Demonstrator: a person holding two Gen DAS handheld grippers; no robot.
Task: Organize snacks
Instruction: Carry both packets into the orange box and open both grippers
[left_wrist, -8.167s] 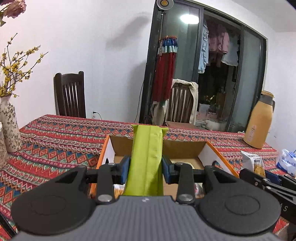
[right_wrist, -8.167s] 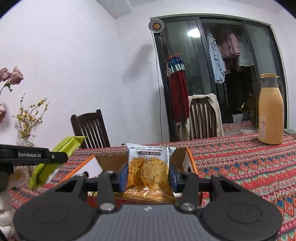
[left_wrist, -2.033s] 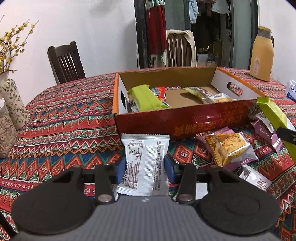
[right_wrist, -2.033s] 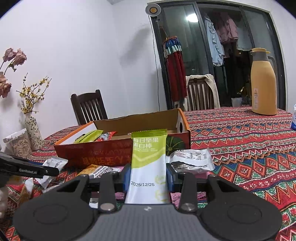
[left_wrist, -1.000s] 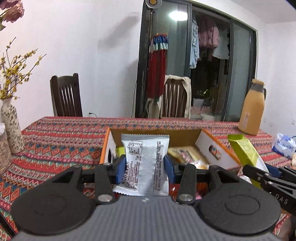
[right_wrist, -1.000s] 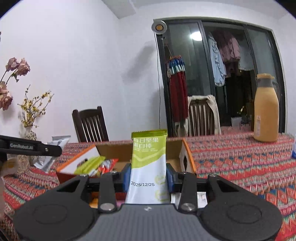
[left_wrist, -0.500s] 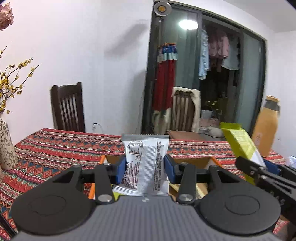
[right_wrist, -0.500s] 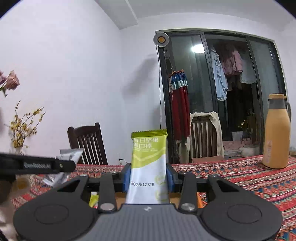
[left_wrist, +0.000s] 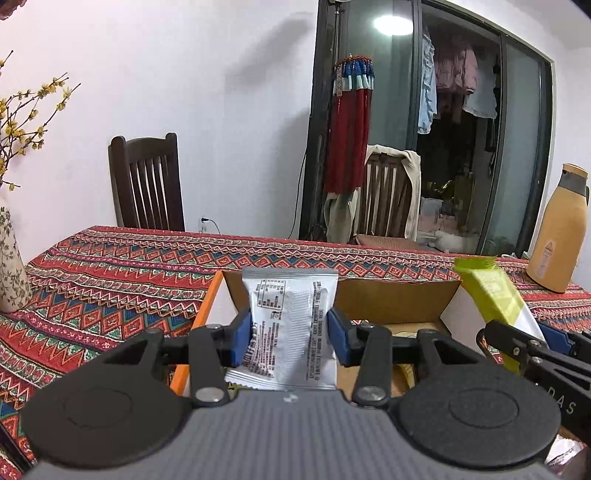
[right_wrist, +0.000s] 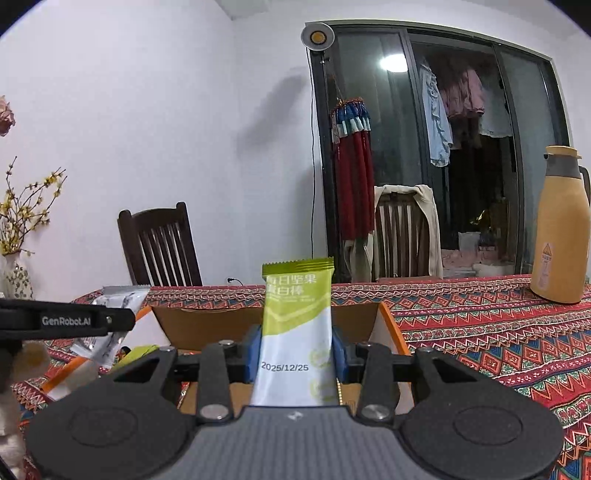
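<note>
My left gripper (left_wrist: 290, 334) is shut on a silver-white snack packet (left_wrist: 291, 328), held upright over the near left part of the open cardboard box (left_wrist: 391, 297). My right gripper (right_wrist: 297, 354) is shut on a green and white snack bar packet (right_wrist: 297, 332), upright above the same box (right_wrist: 207, 325). The left wrist view shows that green packet (left_wrist: 493, 302) at the right, above the box's right end. The silver packet (right_wrist: 116, 317) appears at the left of the right wrist view. Most of the box's contents are hidden behind the grippers.
The patterned tablecloth (left_wrist: 122, 266) covers the table. An orange thermos (right_wrist: 559, 229) stands at the back right. A vase with yellow flowers (left_wrist: 11, 254) stands at the left edge. Two dark chairs (left_wrist: 147, 184) are behind the table, one draped with cloth (right_wrist: 404, 229).
Both grippers have come forward over the box with their packets; the box now fills more of the view below them. The grips are unchanged.
</note>
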